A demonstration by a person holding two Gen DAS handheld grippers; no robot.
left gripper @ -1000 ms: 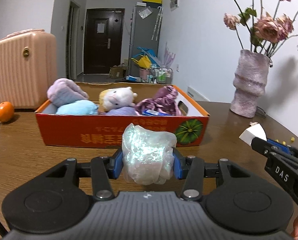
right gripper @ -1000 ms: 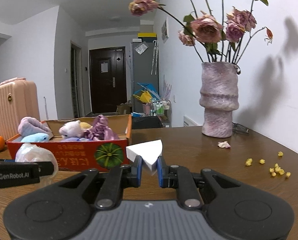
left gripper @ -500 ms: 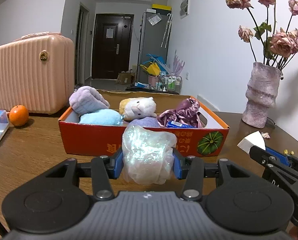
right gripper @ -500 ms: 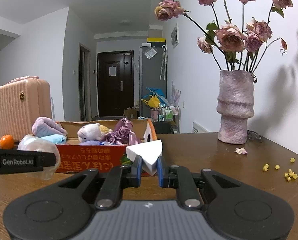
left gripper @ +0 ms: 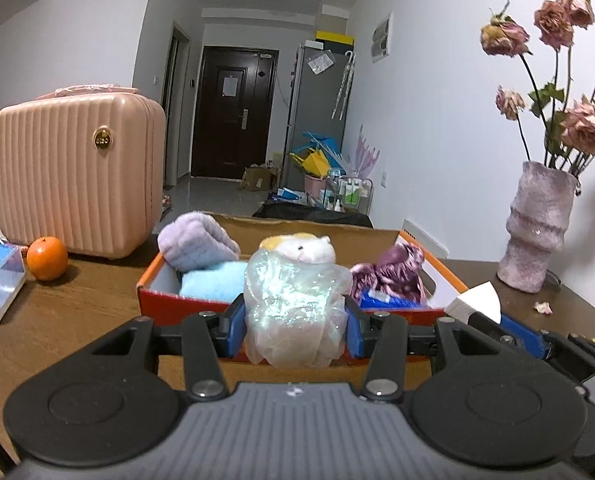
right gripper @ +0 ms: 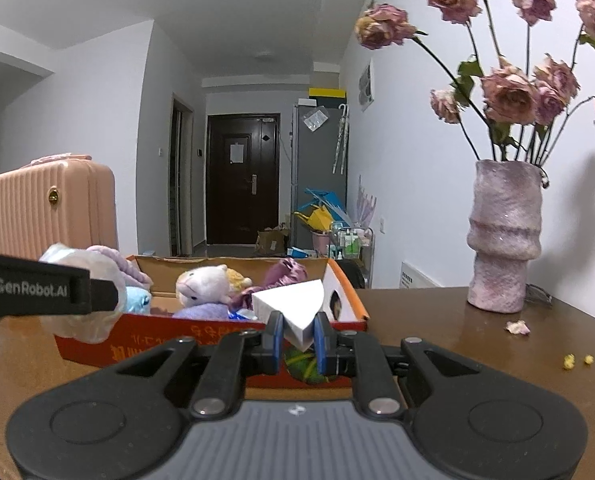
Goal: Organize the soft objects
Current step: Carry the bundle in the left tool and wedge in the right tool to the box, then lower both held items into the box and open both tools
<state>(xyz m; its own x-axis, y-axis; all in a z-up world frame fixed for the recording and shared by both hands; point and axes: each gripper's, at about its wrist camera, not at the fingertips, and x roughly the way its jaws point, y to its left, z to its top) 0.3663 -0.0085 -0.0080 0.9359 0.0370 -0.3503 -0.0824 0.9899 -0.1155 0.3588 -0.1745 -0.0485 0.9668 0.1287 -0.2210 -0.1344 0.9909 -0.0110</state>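
Crinkly iridescent plastic — a soft bag [left gripper: 295, 312] — sits clenched in the left gripper [left gripper: 295, 326] at centre frame, before the orange box [left gripper: 185, 308] of plush things. Low in its own view, the right gripper [right gripper: 299, 338] pinches a white wedge-shaped sponge [right gripper: 291, 308] — just before the box's near wall.

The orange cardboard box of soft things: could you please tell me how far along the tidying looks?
Done: the orange cardboard box already holds towels and a plush toy. In hand: the left gripper clamps a crumpled plastic bag; the right gripper pinches a white wedge sponge. Left: dropping both in.
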